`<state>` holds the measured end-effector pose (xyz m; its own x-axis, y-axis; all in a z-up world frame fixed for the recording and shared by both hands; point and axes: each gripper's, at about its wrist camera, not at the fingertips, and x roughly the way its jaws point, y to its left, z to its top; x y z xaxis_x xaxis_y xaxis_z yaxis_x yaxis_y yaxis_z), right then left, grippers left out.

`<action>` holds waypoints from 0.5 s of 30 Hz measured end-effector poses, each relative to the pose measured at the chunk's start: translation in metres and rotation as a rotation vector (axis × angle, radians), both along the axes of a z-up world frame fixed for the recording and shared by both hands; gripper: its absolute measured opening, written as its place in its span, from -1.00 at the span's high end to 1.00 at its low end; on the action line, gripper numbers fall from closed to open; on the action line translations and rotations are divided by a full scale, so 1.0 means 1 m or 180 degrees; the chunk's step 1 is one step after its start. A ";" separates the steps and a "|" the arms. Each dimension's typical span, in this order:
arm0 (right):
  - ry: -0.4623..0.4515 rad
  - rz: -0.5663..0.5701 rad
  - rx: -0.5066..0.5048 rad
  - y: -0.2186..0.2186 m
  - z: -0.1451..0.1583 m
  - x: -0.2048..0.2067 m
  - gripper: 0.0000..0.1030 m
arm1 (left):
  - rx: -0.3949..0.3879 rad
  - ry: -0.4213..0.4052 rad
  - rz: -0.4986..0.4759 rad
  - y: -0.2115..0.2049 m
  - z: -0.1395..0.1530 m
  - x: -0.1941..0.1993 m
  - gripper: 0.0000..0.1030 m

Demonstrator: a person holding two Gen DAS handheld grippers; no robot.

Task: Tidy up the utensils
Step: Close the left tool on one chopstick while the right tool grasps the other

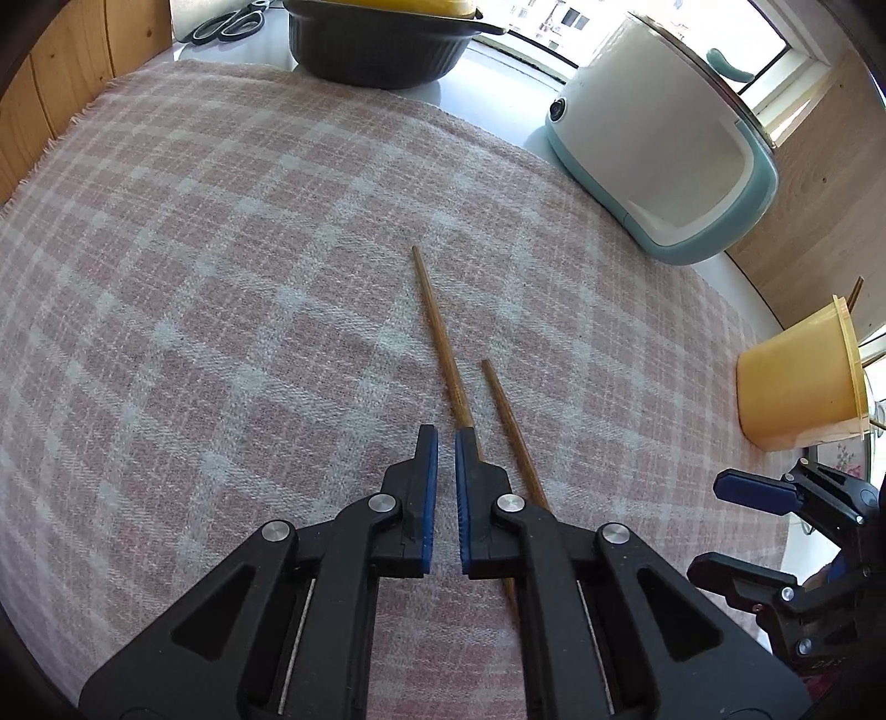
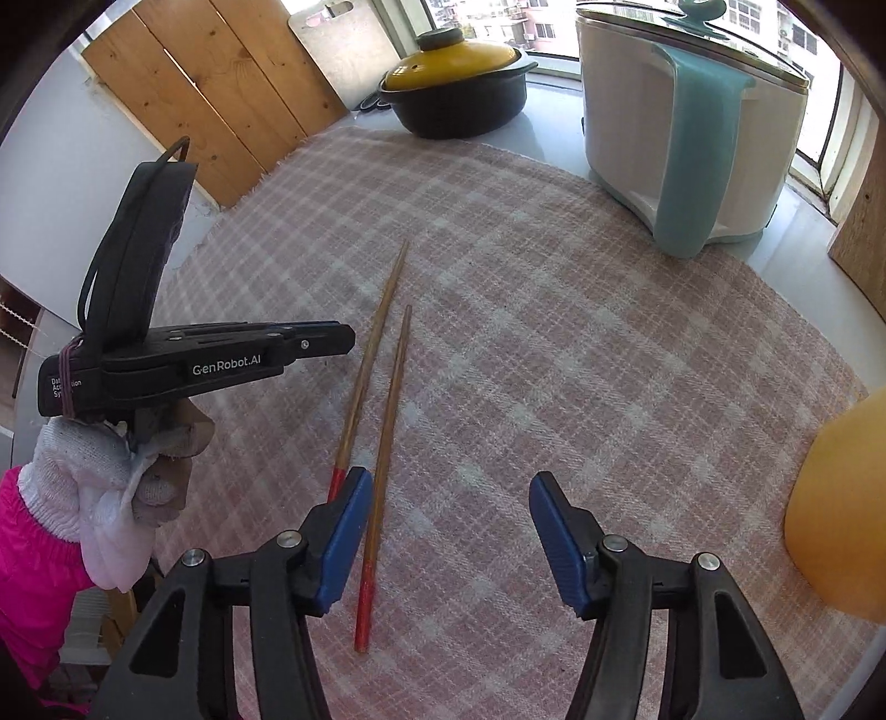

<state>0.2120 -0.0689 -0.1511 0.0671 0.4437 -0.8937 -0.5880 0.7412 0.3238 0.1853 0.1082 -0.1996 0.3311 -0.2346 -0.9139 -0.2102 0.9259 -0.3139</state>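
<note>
Two wooden chopsticks with red ends lie side by side on a pink plaid cloth [image 1: 221, 277]: the left chopstick [image 2: 371, 343] [image 1: 437, 332] and the right chopstick [image 2: 390, 410] [image 1: 509, 421]. My right gripper [image 2: 451, 479] is open low over their red ends. The right chopstick lies between its fingers close to the left pad, and no pad presses on it. My left gripper [image 1: 446, 437] is shut with nothing between its pads, just left of the chopsticks. A gloved hand holds the left gripper [image 2: 332, 338]. A yellow cup [image 1: 797, 387] [image 2: 841, 498] with a chopstick inside stands at the right.
A white and teal cooker [image 2: 664, 122] stands at the back right. A black pot with a yellow lid [image 2: 459, 94] sits at the back, with scissors [image 1: 232, 25] beside it. Wooden panels and a cutting board [image 2: 343, 50] line the back left edge.
</note>
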 end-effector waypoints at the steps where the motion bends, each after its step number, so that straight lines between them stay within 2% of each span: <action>1: 0.0013 -0.0001 0.0000 0.002 -0.001 0.000 -0.21 | -0.0005 0.0004 -0.0002 -0.002 0.000 0.002 0.83; 2: 0.0028 -0.0005 0.0005 0.003 -0.002 0.000 -0.20 | 0.0018 0.0009 -0.0009 -0.004 0.000 0.004 0.77; 8: 0.0088 -0.0009 0.0008 0.009 -0.006 0.001 -0.16 | 0.0141 0.0086 -0.0099 -0.014 -0.010 0.020 0.77; 11: 0.0121 -0.0002 -0.0003 0.014 -0.009 0.001 -0.05 | 0.0232 0.0068 -0.0176 -0.015 -0.009 0.017 0.83; 15: 0.0168 0.0027 -0.0015 0.025 -0.014 0.002 0.09 | 0.0182 0.0040 -0.0191 -0.010 -0.010 0.006 0.85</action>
